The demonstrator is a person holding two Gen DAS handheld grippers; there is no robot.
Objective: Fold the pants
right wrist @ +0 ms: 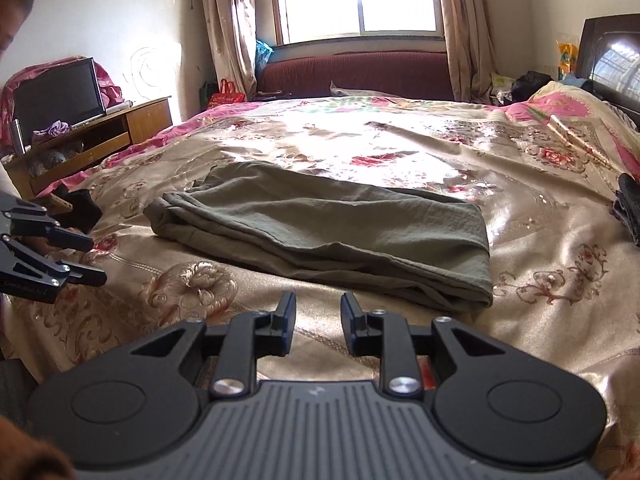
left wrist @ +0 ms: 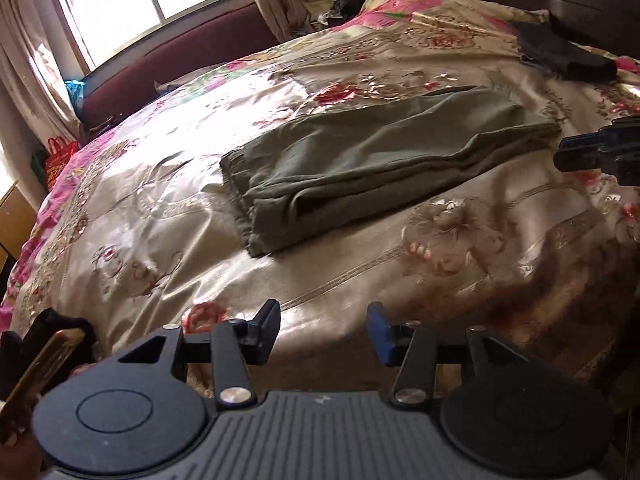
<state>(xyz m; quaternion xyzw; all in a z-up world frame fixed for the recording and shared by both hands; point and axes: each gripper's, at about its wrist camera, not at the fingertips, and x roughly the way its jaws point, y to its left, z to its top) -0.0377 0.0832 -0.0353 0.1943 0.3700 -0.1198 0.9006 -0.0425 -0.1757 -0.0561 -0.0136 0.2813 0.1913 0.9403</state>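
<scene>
So the olive-green pants (right wrist: 320, 236) are lying on the bed (right wrist: 540, 264), on that shiny floral bedspread, and they look already doubled up into a long flat bundle, several layers stacked at the near edge. Both grippers are off the fabric right now. The right gripper (right wrist: 318, 320) sits just short of the near long edge with its jaws parted only narrowly and nothing between them; the left gripper (left wrist: 324, 330) is further back from the cloth, jaws spread clearly wider, also empty. The thing that matters for the next move: the bundle's long axis runs side to side across both views, so the jaws face its long side, not an end. In the right wrist view the square folded corner is ahead and a bit right, the bunched end off to the left, nearer where the left gripper pokes in. The right one looks closer to the cloth overall. Best guess is one more fold, end over end, is left, so each gripper would take the end on its own side. The satin under it might slip.
</scene>
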